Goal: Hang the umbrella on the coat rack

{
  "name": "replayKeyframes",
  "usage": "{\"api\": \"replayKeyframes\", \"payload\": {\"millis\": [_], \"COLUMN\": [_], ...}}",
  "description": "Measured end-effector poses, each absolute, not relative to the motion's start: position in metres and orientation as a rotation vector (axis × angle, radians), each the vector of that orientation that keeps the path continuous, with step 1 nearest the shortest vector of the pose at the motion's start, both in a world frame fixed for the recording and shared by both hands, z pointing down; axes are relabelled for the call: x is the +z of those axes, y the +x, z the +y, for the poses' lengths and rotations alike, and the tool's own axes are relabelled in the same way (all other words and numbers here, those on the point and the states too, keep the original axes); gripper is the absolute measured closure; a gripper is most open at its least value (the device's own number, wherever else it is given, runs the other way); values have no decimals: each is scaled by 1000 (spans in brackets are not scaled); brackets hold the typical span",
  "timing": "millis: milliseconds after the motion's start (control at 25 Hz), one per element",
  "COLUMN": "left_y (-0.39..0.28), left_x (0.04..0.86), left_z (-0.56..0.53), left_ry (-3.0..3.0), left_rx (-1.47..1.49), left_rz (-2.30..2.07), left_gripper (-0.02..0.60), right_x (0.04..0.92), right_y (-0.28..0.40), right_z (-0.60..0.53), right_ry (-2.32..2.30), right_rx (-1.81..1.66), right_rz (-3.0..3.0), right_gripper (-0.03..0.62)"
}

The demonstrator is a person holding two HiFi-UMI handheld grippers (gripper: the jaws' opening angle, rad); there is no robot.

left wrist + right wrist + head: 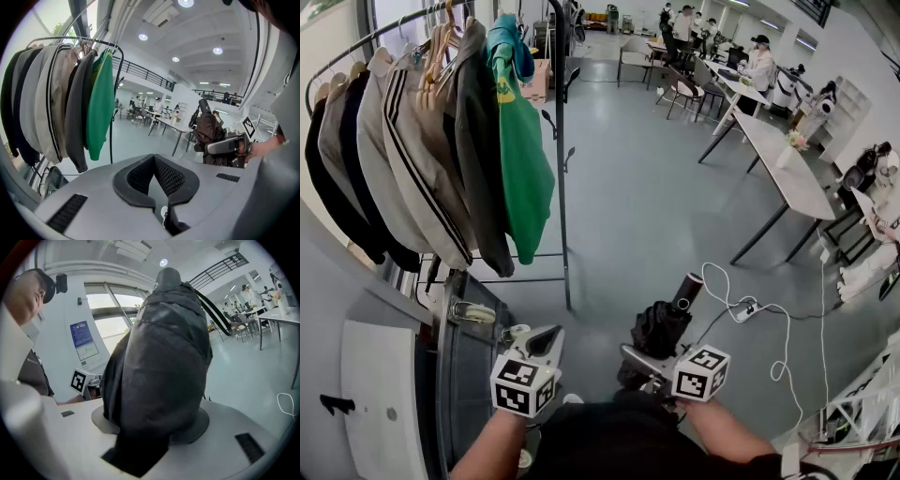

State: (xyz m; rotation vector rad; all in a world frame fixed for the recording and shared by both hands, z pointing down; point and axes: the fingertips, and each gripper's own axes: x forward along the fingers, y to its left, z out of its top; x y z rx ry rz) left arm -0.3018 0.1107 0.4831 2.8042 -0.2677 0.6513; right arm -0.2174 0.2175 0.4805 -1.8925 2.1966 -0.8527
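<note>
A: Two tongs in view. Your right gripper [645,364] is pinching the folded black umbrella [661,326] low on its bundle, with the knob end tilted up and away from you.
B: Left one?
A: Your left gripper [541,341] has its jaws pressed together with nothing between them. It points toward the coat rack [560,141].
B: Umbrella vs rack?
A: Well apart. It hangs over bare floor [656,206], right of the rack's right-hand upright, not touching.
B: What's on the rail?
A: Jackets, with a green top [523,159] at the right end.
B: Any text?
A: Green top has a yellow print, unreadable. Blue poster [84,340] on the wall in the right gripper view, lettering too small. Both marker cubes [525,384] carry black-and-white squares, no words.
</note>
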Motion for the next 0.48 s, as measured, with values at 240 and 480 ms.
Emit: {"api": "replayKeyframes", "payload": {"millis": [240, 480], "left_y": [-305, -303], "left_x": [489, 491], "left_z": [112, 116], "left_ry": [2796, 2793], "left_rx": [661, 656], "left_rz": [-276, -288], "left_gripper": [566, 566], "right_x": [482, 484], "right_y": [-219, -216], "right_z": [217, 219], "right_ry": [-1888, -1869], "right_rx": [-855, -858], "right_rz": [2206, 2212], "right_gripper": [358, 359]}}
